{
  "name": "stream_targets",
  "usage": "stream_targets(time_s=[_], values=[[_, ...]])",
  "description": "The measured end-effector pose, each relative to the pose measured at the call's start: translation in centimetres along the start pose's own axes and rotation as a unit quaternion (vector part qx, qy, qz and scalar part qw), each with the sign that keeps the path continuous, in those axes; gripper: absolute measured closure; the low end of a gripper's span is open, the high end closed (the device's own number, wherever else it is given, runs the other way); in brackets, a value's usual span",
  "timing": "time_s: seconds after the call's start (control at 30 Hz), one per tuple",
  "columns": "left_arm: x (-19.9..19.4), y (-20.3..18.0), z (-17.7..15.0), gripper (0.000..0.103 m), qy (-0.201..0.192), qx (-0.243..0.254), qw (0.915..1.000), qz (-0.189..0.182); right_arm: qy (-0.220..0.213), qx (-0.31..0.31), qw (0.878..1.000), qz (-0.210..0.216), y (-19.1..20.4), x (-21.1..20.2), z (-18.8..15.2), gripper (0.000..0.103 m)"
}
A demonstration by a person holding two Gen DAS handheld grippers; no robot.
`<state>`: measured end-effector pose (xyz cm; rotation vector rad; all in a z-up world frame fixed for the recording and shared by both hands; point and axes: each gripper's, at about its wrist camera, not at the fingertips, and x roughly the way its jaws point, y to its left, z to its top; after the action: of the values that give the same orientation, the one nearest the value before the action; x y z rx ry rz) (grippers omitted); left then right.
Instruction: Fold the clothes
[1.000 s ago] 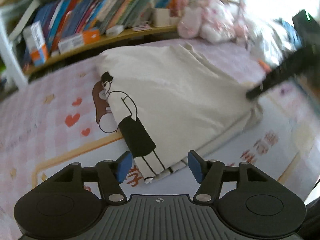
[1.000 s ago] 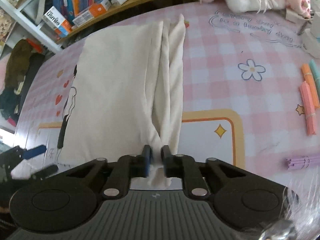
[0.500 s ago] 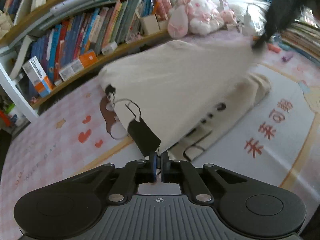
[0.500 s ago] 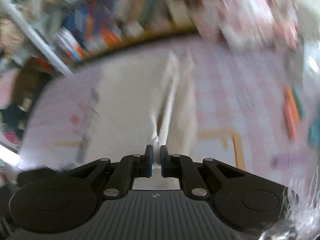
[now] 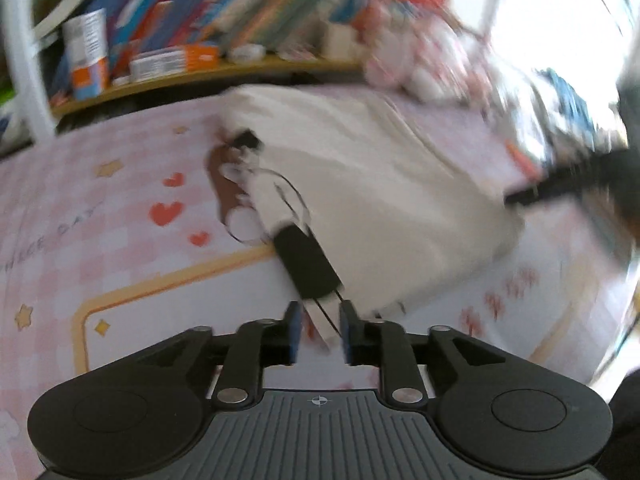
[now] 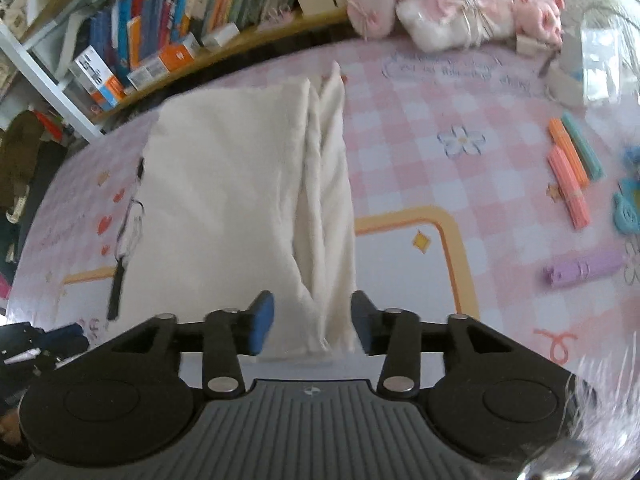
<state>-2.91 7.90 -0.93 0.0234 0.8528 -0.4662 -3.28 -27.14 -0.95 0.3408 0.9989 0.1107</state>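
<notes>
A cream T-shirt with a cartoon print lies folded lengthwise on the pink checked table mat. My left gripper is open, its jaws on either side of the shirt's near corner. My right gripper is open too, with the shirt's bunched near edge lying between its fingers. The right gripper's black fingers show blurred at the shirt's right end in the left wrist view.
A bookshelf runs along the far edge. Pink plush toys sit at the back right. Orange and teal stick bundles, a purple piece and a blue toy lie on the mat at right.
Both grippers were shut on the shirt and holding it lifted half a second ago. Now both are open and the shirt lies flat on the mat.
</notes>
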Motion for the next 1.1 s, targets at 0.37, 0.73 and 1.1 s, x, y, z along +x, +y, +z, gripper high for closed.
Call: stream_targets(time_s=[0.37, 0.73, 1.1], values=[[3.4, 4.5, 6.4, 0.071, -0.041, -0.125, 0.9913, 0.003, -0.005, -0.089, 0.996, -0.007, 2.6, 1.2, 1.7, 0.089], [10.6, 7.8, 11.3, 0.054, -0.010, -0.153, 0.9881, -0.008, -0.002, -0.048, 0.997, -0.066, 0.0, 1.7, 1.6, 0.062], [16.1, 11.1, 13.8, 0.046, -0.015, -0.245, 0.9666, -0.072, 0.031, -0.018, 0.999, -0.039, -0.5, 2.9, 1.1, 0.062]])
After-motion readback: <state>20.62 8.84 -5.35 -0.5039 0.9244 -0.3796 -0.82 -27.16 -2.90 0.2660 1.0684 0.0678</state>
